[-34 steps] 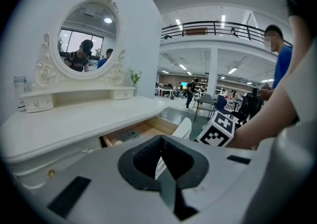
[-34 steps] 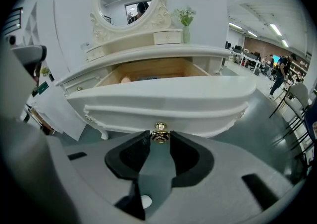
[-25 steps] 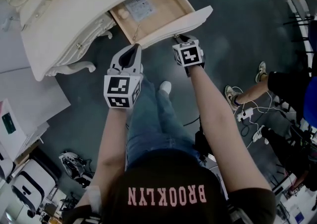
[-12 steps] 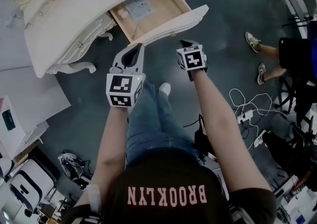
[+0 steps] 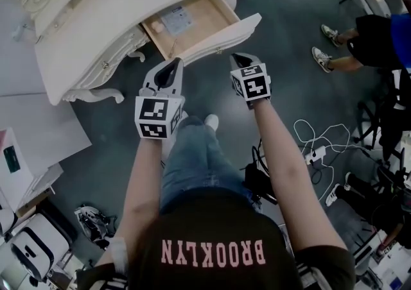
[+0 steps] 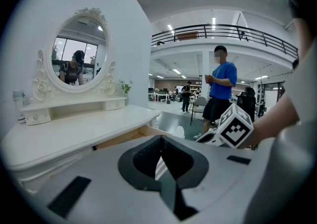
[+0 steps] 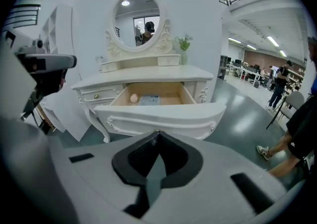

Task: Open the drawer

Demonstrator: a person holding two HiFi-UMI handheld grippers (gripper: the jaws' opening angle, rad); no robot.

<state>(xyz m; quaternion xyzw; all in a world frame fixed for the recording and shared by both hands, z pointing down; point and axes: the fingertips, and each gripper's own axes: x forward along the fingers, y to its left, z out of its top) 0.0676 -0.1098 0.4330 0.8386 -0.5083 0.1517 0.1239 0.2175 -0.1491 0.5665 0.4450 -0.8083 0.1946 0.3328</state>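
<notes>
The white dressing table (image 5: pixel 96 19) has its right drawer (image 5: pixel 221 37) pulled out. Its wooden inside holds a small round thing (image 5: pixel 156 26) and a paper (image 5: pixel 176 19). In the right gripper view the drawer front (image 7: pixel 158 114) lies just beyond my right gripper (image 7: pixel 157 134). That gripper is shut on nothing and clear of the front. From the head view, my right gripper (image 5: pixel 239 59) hovers a little short of the drawer front. My left gripper (image 5: pixel 173 64) is beside it, shut and empty. In the left gripper view its jaws (image 6: pixel 161 140) meet, with the tabletop (image 6: pixel 74 134) at the left.
White boards (image 5: pixel 32 128) lie on the floor at the left. Cables and a power strip (image 5: pixel 321 147) lie at the right. A bystander (image 5: pixel 359 45) sits or stands at the far right, and another person in blue (image 6: pixel 223 89) shows beyond. My own legs (image 5: pixel 199 154) are below the grippers.
My right gripper has drawn back from the drawer front and risen. My left gripper has lifted a little. The drawer stays pulled out. The bystander's legs have shifted at the right.
</notes>
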